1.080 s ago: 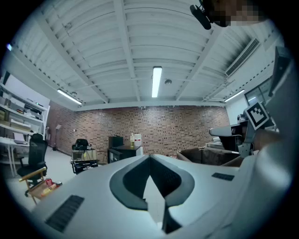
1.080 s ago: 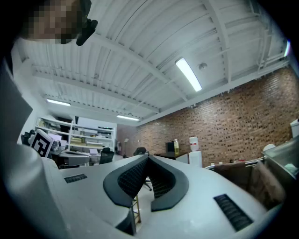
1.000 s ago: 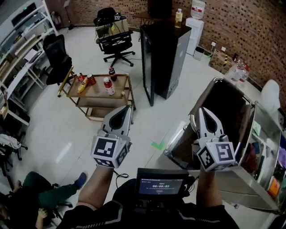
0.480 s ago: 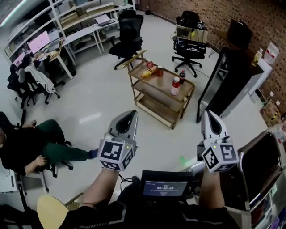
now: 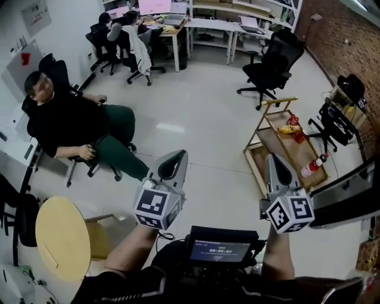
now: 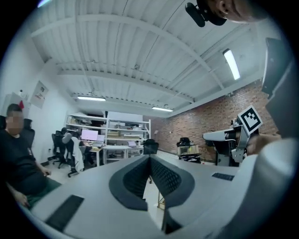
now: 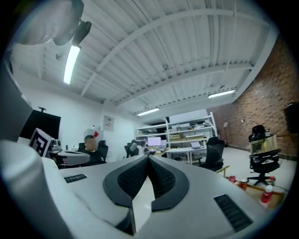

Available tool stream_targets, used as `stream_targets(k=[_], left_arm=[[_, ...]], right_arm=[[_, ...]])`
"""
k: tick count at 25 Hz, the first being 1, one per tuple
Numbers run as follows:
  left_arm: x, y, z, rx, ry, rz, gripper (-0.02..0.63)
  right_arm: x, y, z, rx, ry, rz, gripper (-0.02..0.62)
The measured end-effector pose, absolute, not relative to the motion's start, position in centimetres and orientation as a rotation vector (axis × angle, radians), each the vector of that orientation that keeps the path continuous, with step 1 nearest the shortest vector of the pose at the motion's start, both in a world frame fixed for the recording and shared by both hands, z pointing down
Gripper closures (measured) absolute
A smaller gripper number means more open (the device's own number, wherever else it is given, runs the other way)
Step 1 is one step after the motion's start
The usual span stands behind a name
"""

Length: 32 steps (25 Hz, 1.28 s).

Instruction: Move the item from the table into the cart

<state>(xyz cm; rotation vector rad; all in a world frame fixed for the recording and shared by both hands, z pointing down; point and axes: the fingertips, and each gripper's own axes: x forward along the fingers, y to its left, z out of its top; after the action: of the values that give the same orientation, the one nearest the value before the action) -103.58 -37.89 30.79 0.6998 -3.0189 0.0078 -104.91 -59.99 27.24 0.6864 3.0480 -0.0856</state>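
Note:
Both grippers are held level in front of me over the floor, with nothing in them. My left gripper [image 5: 177, 157] [image 6: 150, 158] has its ribbed pads pressed together. So does my right gripper [image 5: 274, 160] [image 7: 149, 158]. The wooden three-shelf cart [image 5: 263, 153] stands ahead on the right, just beyond the right gripper's tip. On its top shelf lie a yellow snack bag [image 5: 289, 129], a red-labelled bottle [image 5: 313, 166] and other small red items. In the right gripper view the cart [image 7: 246, 185] shows low at the right with the bottle [image 7: 266, 195].
A seated person [image 5: 71, 122] in a black top and green trousers is at the left. A round wooden table [image 5: 62, 238] is at the lower left. Office chairs [image 5: 270, 62], desks with monitors [image 5: 172, 15] and a black cabinet [image 5: 350, 199] ring the white floor.
The view has swung left: the cart slid from the centre to the right edge, and the seated person and round table came further in. Both grippers swung along, still shut and with nothing in them.

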Motion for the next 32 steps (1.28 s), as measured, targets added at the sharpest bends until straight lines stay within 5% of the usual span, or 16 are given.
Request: stream_targets(k=[7, 14, 32], left_arm=[[-108.3, -20.9, 33.4, 0.113, -3.054, -0.001, 0.598], [-104.8, -1.6, 32.9, -0.418, -3.000, -0.036, 0.598], [-58.4, 49.6, 36.6, -1.274, -2.732, -0.069, 0.598]], right_arm=[[-117.3, -41.7, 29.2, 1.249, 2.857, -0.106, 0.595], [-120.8, -19.5, 28.8, 1.733, 2.622, -0.092, 0.595], [-84.4, 43.9, 32.4, 2.423, 2.078, -0.043, 0.595]])
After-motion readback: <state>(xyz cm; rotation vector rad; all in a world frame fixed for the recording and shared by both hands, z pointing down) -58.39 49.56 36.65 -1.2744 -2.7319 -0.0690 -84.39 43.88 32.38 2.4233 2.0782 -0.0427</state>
